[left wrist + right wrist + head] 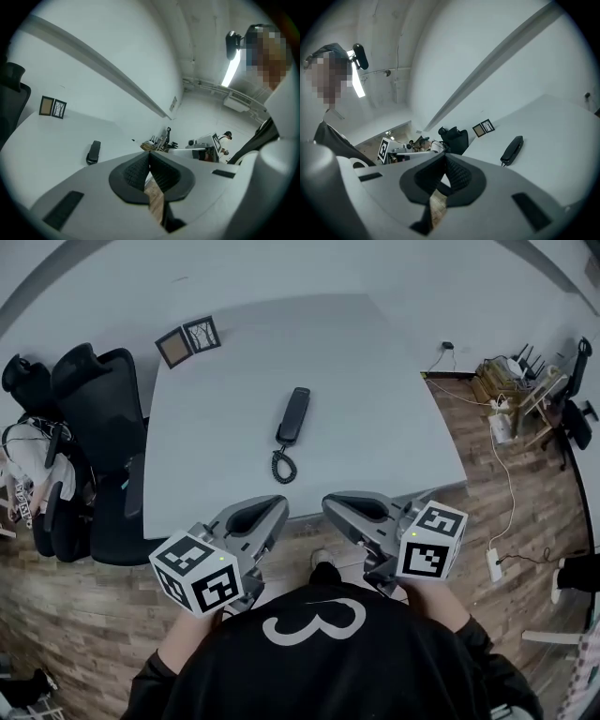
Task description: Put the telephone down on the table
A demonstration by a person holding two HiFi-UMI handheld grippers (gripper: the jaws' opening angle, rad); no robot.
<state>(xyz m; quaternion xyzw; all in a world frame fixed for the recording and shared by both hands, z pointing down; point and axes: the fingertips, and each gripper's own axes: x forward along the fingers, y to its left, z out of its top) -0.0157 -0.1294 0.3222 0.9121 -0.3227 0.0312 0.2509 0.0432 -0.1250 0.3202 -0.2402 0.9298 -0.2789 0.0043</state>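
A black telephone handset (pixel 292 416) lies flat near the middle of the white table (pixel 384 381), its coiled cord (pixel 283 466) trailing toward the near edge. It also shows in the left gripper view as a small handset (pixel 93 152), and in the right gripper view as a handset (pixel 512 150). My left gripper (pixel 277 508) and right gripper (pixel 330 504) hover side by side over the table's near edge, well short of the handset. In each gripper view the jaws meet at their tips, left gripper (pixel 149 155) and right gripper (pixel 444 157), with nothing between them.
Two small picture frames (pixel 187 340) stand at the table's far left corner. Black office chairs (pixel 98 427) crowd the table's left side. Cables and a power strip (pixel 494 564) lie on the wooden floor at right, beside a cluttered rack (pixel 511 381).
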